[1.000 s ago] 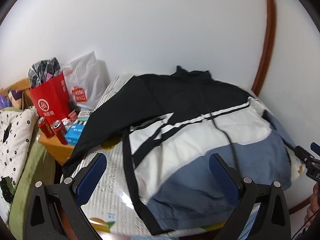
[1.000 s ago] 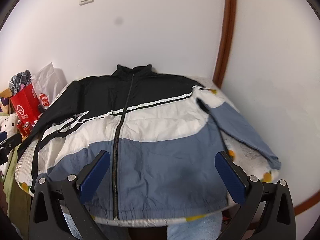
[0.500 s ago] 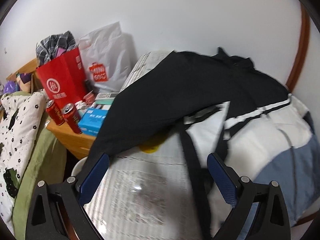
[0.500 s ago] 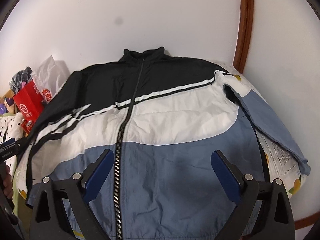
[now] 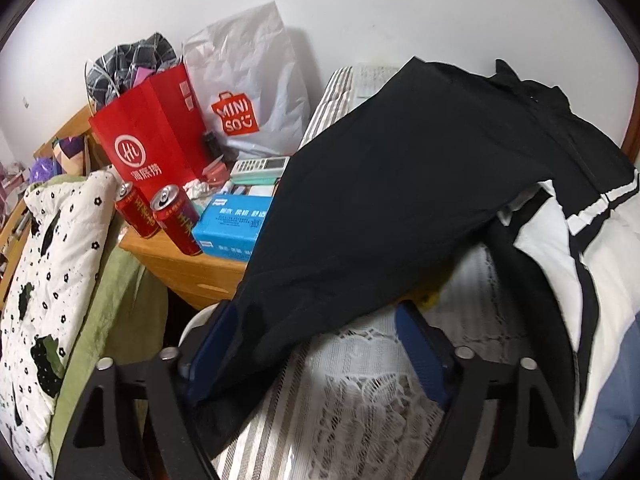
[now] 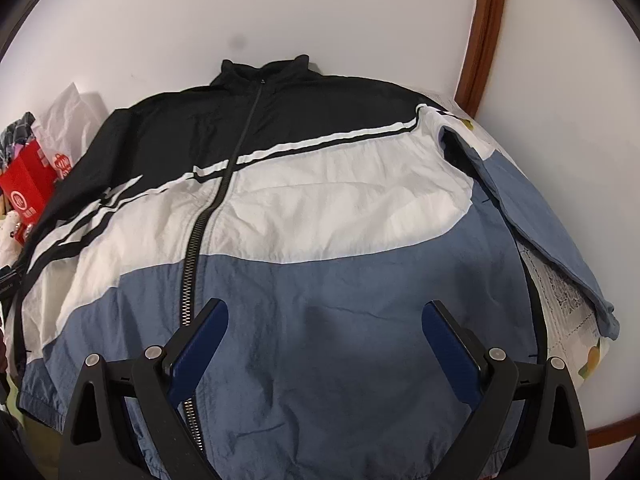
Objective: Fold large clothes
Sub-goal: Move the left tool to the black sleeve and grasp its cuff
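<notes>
A large zip jacket [image 6: 320, 200], black on top, white in the middle and blue below, lies spread flat on the bed [image 6: 560, 292], front up and zipped. Its black left sleeve [image 5: 380, 200] runs down toward the bed's edge, and the sleeve's end lies between the jaws of my left gripper [image 5: 316, 344]. Those jaws are closing, and the cloth drapes over the left pad [image 5: 208, 352] while the right pad stands just apart from it. My right gripper [image 6: 324, 340] hovers open over the blue lower front, with nothing between its fingers. The blue right sleeve [image 6: 540, 216] lies along the jacket's side.
Left of the bed stands a wooden bedside table [image 5: 188, 268] with a red paper bag [image 5: 152, 140], a white shopping bag [image 5: 248, 92], two red cans [image 5: 176, 220] and a blue box [image 5: 232, 220]. A flowered quilt [image 5: 52, 272] lies further left. A white wall rises behind the bed.
My left gripper swung left and down from the jacket's body to the black sleeve, and its jaws narrowed around the sleeve's end. My right gripper sank closer to the blue lower front.
</notes>
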The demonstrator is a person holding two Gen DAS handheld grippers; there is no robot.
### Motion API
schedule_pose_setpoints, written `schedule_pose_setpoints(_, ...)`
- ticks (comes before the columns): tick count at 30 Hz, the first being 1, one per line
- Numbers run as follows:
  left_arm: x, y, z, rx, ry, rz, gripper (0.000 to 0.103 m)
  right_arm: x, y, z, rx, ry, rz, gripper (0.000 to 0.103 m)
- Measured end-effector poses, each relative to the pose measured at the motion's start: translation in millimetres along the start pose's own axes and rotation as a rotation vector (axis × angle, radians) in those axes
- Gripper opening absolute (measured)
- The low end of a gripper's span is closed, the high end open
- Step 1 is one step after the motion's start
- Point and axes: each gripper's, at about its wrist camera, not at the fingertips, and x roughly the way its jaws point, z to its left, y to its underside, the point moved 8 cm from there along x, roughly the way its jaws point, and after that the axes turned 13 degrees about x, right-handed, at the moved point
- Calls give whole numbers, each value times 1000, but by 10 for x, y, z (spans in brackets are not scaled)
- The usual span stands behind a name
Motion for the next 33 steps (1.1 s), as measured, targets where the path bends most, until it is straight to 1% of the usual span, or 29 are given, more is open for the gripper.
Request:
schedule_pose_setpoints(3,41,-38,17,-23,15,-9,70,14,-16,-26,2,15,2,97)
schedule_pose_setpoints(4,51,-48,17,-29,15,-11,66,19,-29,-35,4,17,3,97)
schedule_pose_setpoints(5,67,-61,22,-36,17,-9,58,18,-42,-43,4,20,2,97)
schedule_pose_setpoints(6,82,-75,26,-44,21,-9,53,14,-58,-53,4,23,-1,97)
schedule_pose_setpoints(8,93,-111,48,-57,22,-11,27,7,-92,-75,1,31,-5,97)
schedule_pose_setpoints(10,82,-161,64,-63,27,-11,12,-4,-140,-98,3,30,-12,97)
schedule_pose_setpoints(11,55,-198,82,-79,33,-14,10,-7,-159,-106,3,29,-14,97)
schedule_pose_setpoints(16,-114,-424,149,-105,24,-58,8,-22,-300,-122,-2,15,-33,97)
schedule_pose_setpoints(21,-369,-750,69,-98,22,-129,7,-12,-478,-115,-25,-10,-56,97)
schedule_pose_setpoints(27,-638,-1186,-250,-67,63,-218,7,-22,-643,-142,-59,-36,-80,97)
schedule_pose_setpoints(33,-790,-1602,-775,-26,155,-277,7,-51,-741,-232,-73,-58,-100,97)
